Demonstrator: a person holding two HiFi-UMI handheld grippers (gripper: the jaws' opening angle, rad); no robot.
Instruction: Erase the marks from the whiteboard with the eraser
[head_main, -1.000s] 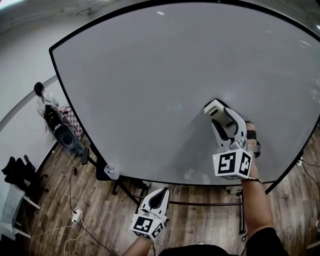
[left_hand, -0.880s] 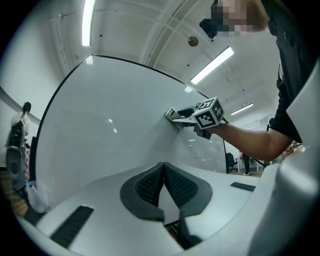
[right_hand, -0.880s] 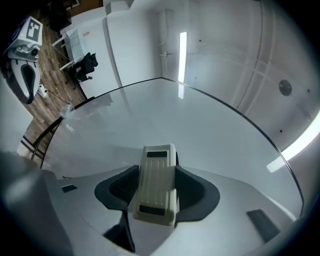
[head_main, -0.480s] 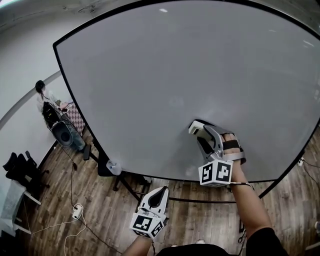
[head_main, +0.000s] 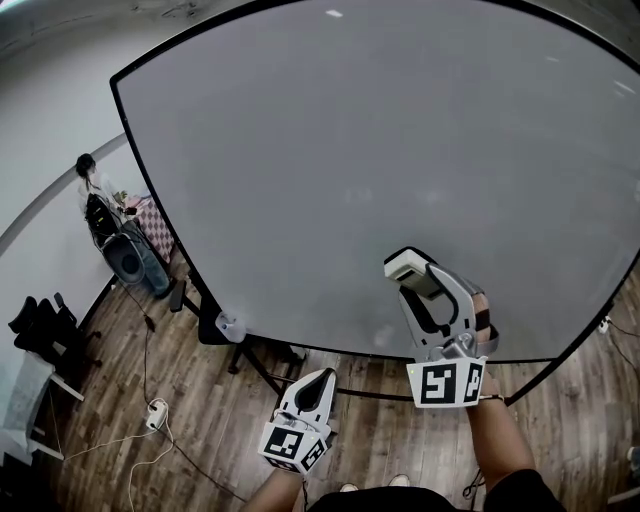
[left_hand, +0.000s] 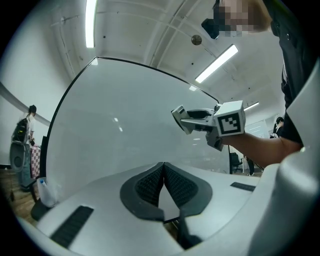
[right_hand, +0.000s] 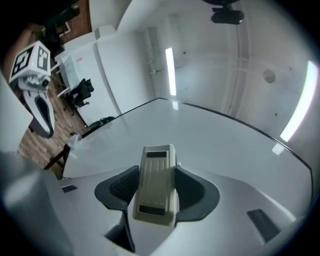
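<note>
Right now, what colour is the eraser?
The eraser is cream, with two dark patches on its back; the right gripper view shows it best.

An office: big whiteboard (head_main: 400, 170), office chairs (head_main: 40, 335), strip ceiling lights (left_hand: 216, 63).

Pretty even, bright light from ceiling strip lights (left_hand: 90, 23); small glare spots on the whiteboard (head_main: 400, 150), heavy fisheye bending, dark vignetted corners.

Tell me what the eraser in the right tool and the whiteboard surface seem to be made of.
Eraser: looks like hard moulded plastic, cream and matt, with ribbed grooves along its back and two dark patches. Whiteboard: smooth glossy panel, since ceiling lights reflect in it; coated steel or melamine, can't tell.
</note>
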